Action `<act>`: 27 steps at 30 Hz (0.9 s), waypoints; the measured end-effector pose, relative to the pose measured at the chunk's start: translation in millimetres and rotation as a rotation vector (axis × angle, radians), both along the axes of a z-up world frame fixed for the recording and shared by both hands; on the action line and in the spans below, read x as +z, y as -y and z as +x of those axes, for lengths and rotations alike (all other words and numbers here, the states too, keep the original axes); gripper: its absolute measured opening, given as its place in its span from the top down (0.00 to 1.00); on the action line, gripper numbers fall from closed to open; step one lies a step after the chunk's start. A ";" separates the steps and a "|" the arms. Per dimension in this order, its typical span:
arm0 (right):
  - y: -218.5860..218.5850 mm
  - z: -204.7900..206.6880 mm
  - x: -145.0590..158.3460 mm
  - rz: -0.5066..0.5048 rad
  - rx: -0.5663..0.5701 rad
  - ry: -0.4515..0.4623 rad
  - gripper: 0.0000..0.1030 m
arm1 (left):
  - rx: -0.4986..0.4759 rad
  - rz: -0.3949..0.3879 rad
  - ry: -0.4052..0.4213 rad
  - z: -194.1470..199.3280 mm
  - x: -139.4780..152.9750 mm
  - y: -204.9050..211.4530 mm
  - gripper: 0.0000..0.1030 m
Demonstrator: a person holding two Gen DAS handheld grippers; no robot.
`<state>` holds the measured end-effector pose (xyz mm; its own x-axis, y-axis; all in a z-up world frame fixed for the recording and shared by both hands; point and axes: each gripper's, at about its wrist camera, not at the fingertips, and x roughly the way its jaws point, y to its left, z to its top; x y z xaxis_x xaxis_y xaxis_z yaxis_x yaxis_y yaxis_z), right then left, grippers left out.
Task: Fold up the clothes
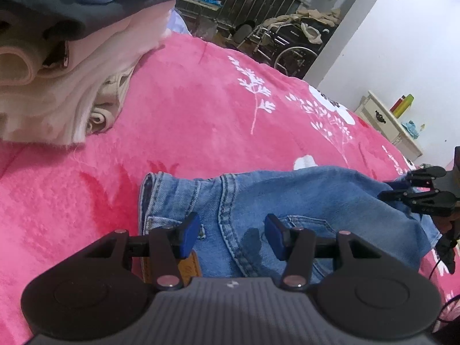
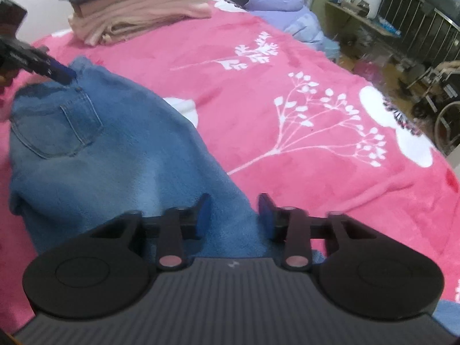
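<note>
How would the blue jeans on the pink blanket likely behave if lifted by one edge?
The jeans would probably droop: they already lie in soft wrinkles. Thick seams and the waistband hint they are fairly heavy for cloth. On the plush blanket they would likely drag rather than slide.

My left gripper hangs over the waistband end of a pair of blue jeans spread on the pink bed blanket. Its blue pads stand apart, gripping nothing, with the denim's centre seam and a pocket between them. My right gripper reaches in from the right edge over the jeans. A stack of folded clothes sits at upper left.
</note>
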<state>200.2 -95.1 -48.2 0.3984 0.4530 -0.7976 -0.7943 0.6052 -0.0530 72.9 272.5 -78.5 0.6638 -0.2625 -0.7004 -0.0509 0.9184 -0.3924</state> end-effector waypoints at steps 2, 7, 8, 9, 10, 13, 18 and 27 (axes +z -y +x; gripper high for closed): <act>6.6 -1.6 5.6 0.034 0.005 -0.051 0.92 | -0.004 -0.005 -0.007 1.5 0.0 -0.7 0.50; 13.3 -24.0 24.6 0.090 0.085 -0.128 0.96 | -0.011 -0.016 -0.023 4.8 0.6 -2.5 0.50; 13.6 -29.1 27.6 0.092 0.096 -0.138 0.96 | -0.013 -0.018 -0.027 5.6 0.6 -2.9 0.50; 13.9 -32.6 29.7 0.092 0.101 -0.149 0.96 | -0.014 -0.020 -0.031 6.3 0.8 -3.2 0.50; 14.2 -34.9 31.7 0.095 0.105 -0.159 0.96 | -0.016 -0.022 -0.036 7.4 1.0 -3.6 0.50; 18.4 -33.1 32.4 0.094 0.093 -0.176 0.96 | -0.024 -0.023 -0.050 10.2 1.8 -4.4 0.50; 26.3 -5.4 13.7 0.085 0.004 -0.203 0.96 | -0.039 -0.012 -0.063 12.2 2.7 -3.9 0.50; 13.8 26.0 -23.6 0.008 -0.032 -0.242 0.96 | -0.053 0.009 -0.075 15.4 4.0 -0.9 0.50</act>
<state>226.1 -108.9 -71.8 0.2100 0.4501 -0.8679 -0.7639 0.6296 0.1417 88.3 273.4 -74.6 0.5949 -0.2893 -0.7499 -0.0314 0.9239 -0.3813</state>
